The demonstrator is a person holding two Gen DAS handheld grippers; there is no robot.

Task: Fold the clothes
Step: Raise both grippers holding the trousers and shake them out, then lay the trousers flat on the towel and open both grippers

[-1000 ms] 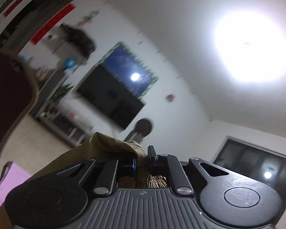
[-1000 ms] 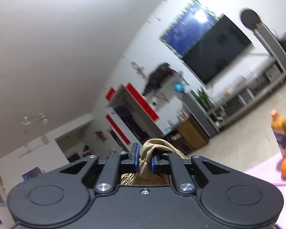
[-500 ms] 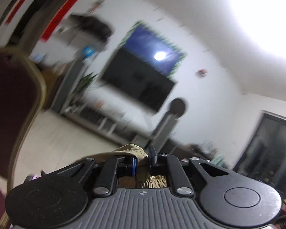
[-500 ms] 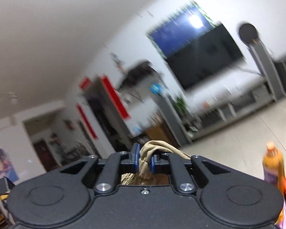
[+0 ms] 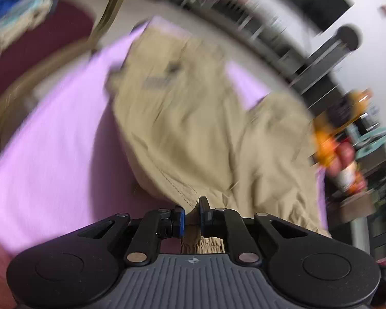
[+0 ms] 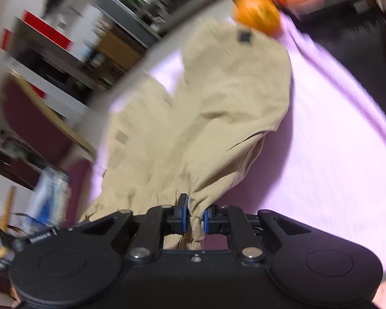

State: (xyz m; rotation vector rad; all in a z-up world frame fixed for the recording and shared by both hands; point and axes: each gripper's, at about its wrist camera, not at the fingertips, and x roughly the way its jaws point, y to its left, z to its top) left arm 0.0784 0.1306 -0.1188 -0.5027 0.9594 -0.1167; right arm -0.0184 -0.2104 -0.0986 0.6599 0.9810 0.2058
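Khaki trousers (image 5: 193, 118) sprawl across the lilac-covered bench (image 5: 51, 154), legs fanned toward the upper frame, each bearing a small dark patch; any writing is blurred. Left tongs (image 5: 191, 216) pinch the gathered elastic waistband at lower centre; right tongs (image 6: 194, 219) pinch it too.

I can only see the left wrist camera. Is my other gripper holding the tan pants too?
Observer: Yes. The right gripper has its jaws shut on the gathered waistband of the tan pants.
Operator: Is there any cloth showing on that side?
Observer: Plenty. A wide stretch of bare purple cloth lies to the right of the pants.
Operator: What's by the far end of that leg?
Observer: An orange fruit sits right at the hem. Blur hides whether they touch.
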